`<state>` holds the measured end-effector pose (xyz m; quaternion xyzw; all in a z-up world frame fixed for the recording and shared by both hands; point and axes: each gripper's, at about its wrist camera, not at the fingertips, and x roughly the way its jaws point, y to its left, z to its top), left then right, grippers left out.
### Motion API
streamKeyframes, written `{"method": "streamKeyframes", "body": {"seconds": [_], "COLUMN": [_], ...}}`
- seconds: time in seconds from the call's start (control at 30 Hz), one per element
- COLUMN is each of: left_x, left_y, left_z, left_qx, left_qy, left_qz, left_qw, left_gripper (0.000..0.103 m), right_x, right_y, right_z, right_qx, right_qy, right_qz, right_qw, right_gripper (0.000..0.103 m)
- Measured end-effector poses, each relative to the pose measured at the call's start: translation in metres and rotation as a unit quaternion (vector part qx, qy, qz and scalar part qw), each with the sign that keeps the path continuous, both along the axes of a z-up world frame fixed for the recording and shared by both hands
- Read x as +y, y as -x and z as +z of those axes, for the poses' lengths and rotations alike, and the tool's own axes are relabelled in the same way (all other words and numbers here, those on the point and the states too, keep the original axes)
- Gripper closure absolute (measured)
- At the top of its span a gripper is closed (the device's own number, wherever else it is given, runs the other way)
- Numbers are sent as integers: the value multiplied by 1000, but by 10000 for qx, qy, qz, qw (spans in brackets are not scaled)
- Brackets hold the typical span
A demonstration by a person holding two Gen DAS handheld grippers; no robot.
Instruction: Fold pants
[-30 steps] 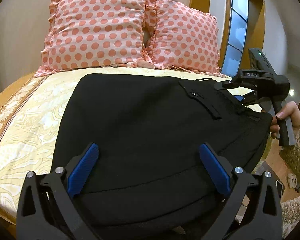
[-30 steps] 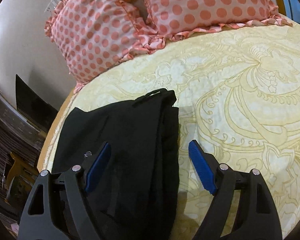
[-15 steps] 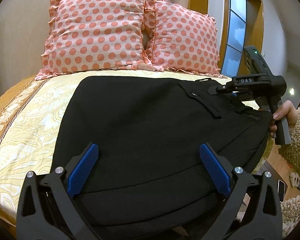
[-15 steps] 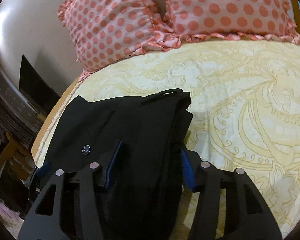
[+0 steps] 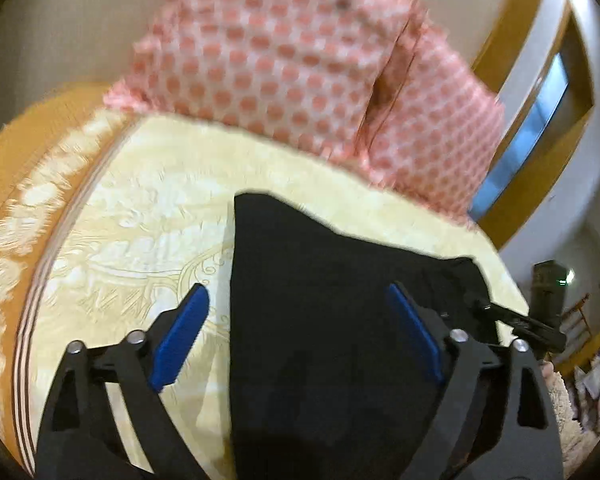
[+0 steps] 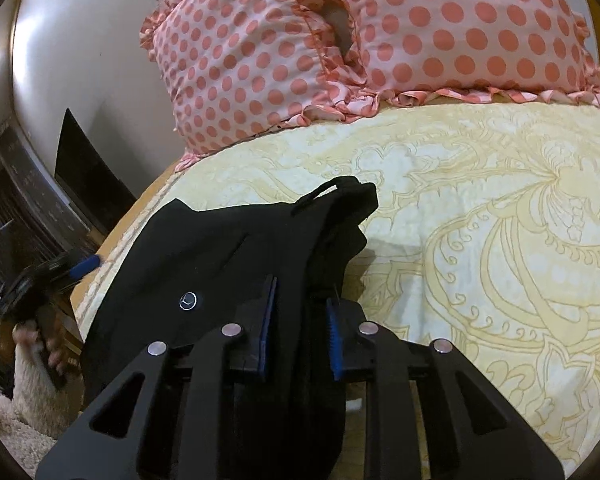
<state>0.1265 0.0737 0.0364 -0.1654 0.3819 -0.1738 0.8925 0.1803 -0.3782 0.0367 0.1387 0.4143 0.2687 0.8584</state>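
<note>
- Right gripper (image 6: pixel 302 312): lower centre of the right wrist view; jaws just drawn in, blue pads pinched on a bunched fold of fabric.
- Left gripper (image 5: pixel 296 332): lower centre of the blurred left wrist view; jaws spread though just narrowed, with an edge of cloth seen between the pads; contact cannot be told.
- Black pants (image 6: pixel 228 264): laid on the bed, lower left of the right wrist view; a silver button (image 6: pixel 187 301) is shown left of the pads.
- Bedspread (image 6: pixel 480 216): cream with yellow scrollwork, spread beneath the pants.
- Pillows (image 6: pixel 340 40): two, pink with coral dots, propped along the top of the frame.
</note>
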Motion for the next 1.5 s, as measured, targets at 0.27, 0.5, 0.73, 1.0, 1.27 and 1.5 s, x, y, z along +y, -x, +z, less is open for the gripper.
{"method": "streamKeyframes", "body": {"seconds": [0.27,0.5,0.73,1.0,1.27,1.5], "left_x": [-11,-19,-20,-30,-47,-43], "left_y": [-51,-42,-43,-76,-142,-164], "left_z": [-33,-26,-15,7,20,-28], "left_qx": [909,524,388,188,-94,551], "left_qy": [0,-296,-289,-387,-704,-680], "left_qz": [-373,-431,-383,-273,-135,157], "left_qw": [9952,9973,9981,9987,9974,9960], "left_gripper": [39,88,94,95,94,86], "right_x": [-4,7,2,11,7,9], "right_y": [-11,-4,-11,-43,-95,-116], "right_z": [-10,0,5,34,38,-5], "right_qx": [376,-144,-114,-508,-751,-52], "right_qy": [-32,222,38,297,552,932], "right_qz": [-126,141,35,6,-443,-583], "right_qw": [9992,9996,9999,9983,9947,9939], "right_gripper": [67,79,82,84,85,82]}}
